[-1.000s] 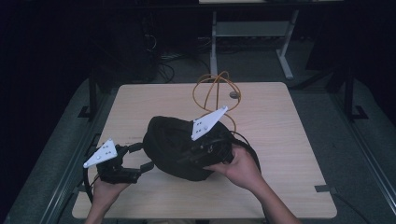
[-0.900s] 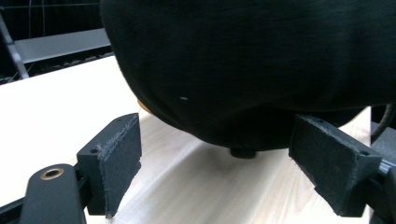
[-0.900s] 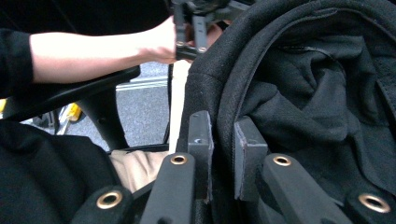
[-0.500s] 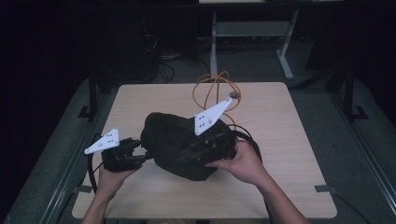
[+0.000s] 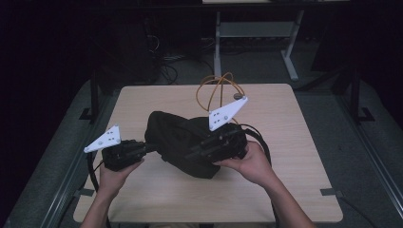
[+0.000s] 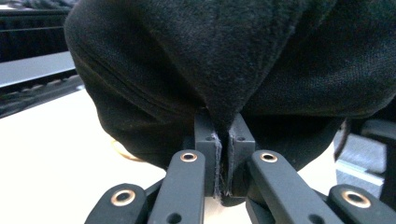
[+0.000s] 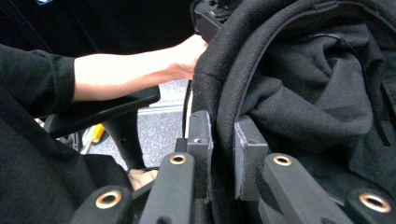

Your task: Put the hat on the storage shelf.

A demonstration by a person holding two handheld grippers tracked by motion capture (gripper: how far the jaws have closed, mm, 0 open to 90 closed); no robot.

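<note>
A crumpled black garment (image 5: pixel 176 137) lies on the middle of the light wooden table (image 5: pixel 285 118). My left gripper (image 5: pixel 148 147) meets the garment's left edge. In the left gripper view the left gripper (image 6: pixel 224 140) has just been closing, and its pads now pinch a fold of the black cloth (image 6: pixel 233 56). My right gripper (image 5: pixel 192 153) lies across the garment's right side with a hand behind it. In the right gripper view the right gripper (image 7: pixel 223 135) is shut on a thick hem of the garment (image 7: pixel 303 93).
An orange cable (image 5: pixel 221 80) loops up behind the garment at the table's far side. A black cable (image 5: pixel 259 140) curves around the right hand. White desk legs (image 5: pixel 218 38) stand on the floor beyond the table. The person's left forearm (image 7: pixel 135 70) crosses the right gripper view.
The left gripper rose from the table's left side, moved right to the garment's edge and closed on it. The right gripper kept its grip and barely moved.
</note>
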